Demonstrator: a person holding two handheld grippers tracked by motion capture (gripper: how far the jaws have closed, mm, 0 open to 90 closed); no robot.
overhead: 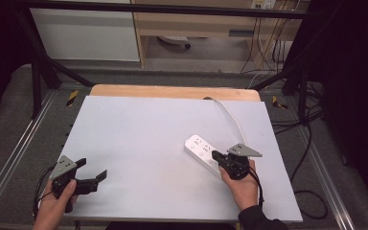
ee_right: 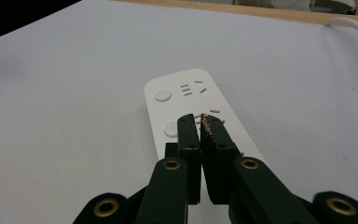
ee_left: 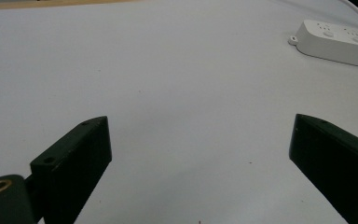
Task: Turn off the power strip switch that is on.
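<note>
A white power strip (overhead: 200,146) lies flat on the right half of the white table board (overhead: 139,134), and its white cable (overhead: 232,117) runs toward the far edge. My right gripper (overhead: 216,155) is shut, jaws pressed together with nothing between them. In the right gripper view its tips (ee_right: 199,122) hover over the strip (ee_right: 186,93) beside the second round button; contact cannot be told. My left gripper (overhead: 93,169) rests near the front left corner, open wide and empty. In the left gripper view it (ee_left: 200,123) points across bare board toward the strip (ee_left: 340,42).
The board sits on a wooden tabletop (overhead: 172,91) inside a black metal frame (overhead: 38,72). Black cables (overhead: 306,158) trail over the grey floor on the right. A wooden desk and wall sockets stand at the back.
</note>
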